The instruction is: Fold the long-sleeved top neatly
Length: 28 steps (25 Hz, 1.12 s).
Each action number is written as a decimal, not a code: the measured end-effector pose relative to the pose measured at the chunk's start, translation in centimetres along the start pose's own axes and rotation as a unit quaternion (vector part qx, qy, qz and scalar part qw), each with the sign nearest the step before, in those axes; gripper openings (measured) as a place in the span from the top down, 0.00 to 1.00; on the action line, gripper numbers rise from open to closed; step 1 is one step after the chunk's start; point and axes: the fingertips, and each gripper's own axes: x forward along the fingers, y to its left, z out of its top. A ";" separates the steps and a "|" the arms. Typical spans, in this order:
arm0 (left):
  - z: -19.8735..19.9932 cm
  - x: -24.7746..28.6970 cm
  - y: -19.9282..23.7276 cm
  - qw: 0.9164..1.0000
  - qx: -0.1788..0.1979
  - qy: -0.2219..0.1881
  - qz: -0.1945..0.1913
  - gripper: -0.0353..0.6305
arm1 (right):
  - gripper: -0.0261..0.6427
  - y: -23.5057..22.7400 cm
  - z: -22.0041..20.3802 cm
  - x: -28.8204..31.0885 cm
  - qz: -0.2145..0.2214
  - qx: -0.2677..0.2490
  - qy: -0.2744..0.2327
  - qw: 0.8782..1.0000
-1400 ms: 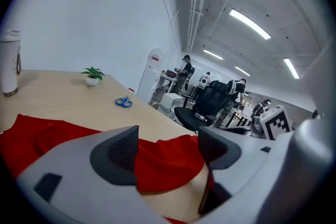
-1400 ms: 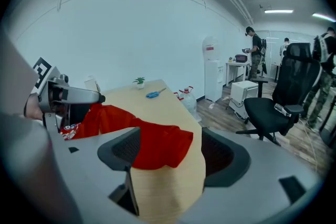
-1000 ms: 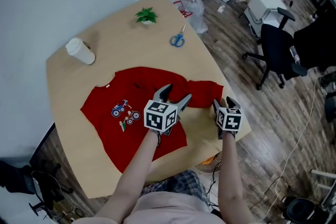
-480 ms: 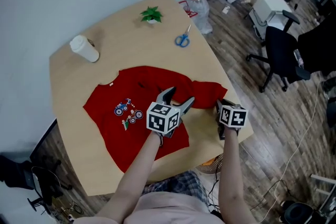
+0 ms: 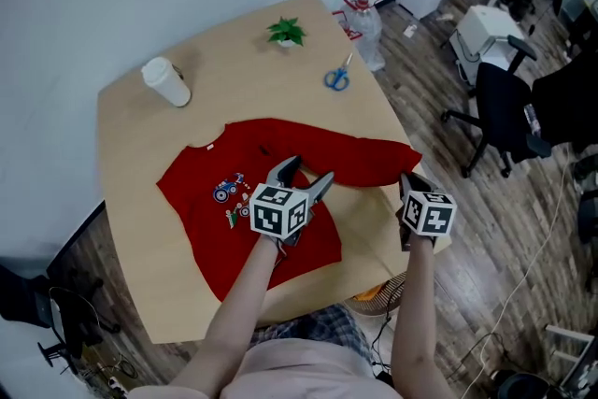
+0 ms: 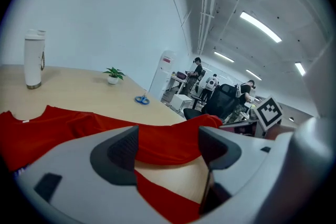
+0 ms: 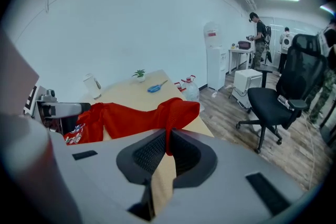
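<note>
Change: The right gripper (image 5: 408, 190) had just been closing its jaws, and they ended pinched on the end of the sleeve (image 5: 374, 165). A second earlier that sleeve lay slack on the table (image 5: 234, 61). Now it ran drawn out toward the table's right edge, with its end lifted off the wood.
Meaning: The grasp looked done and the sleeve fold ready to start. The likely next move was to carry the sleeve left across the body of the top.
Right gripper: Clenched on a thin fold of red cloth, which stood up between the pads in the right gripper view (image 7: 168, 152).
Left gripper: The left gripper (image 5: 306, 175) kept its jaws wide apart, as before, with nothing gripped. It hung over the top's near right part, and only cloth and bare wood showed beneath the gap.
Top: The long-sleeved top (image 5: 243, 154) lay spread print-up on the near half of the table, collar to the far left.
Clutter: Cup (image 5: 166, 81), plant (image 5: 287, 32) and scissors (image 5: 337, 78) stood on the far side, well apart from the cloth.
</note>
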 end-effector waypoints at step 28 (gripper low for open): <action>1.3 -20.5 15.7 0.975 -0.059 -0.100 0.189 0.44 | 0.91 28.0 16.3 1.1 0.178 -0.227 -0.094 0.953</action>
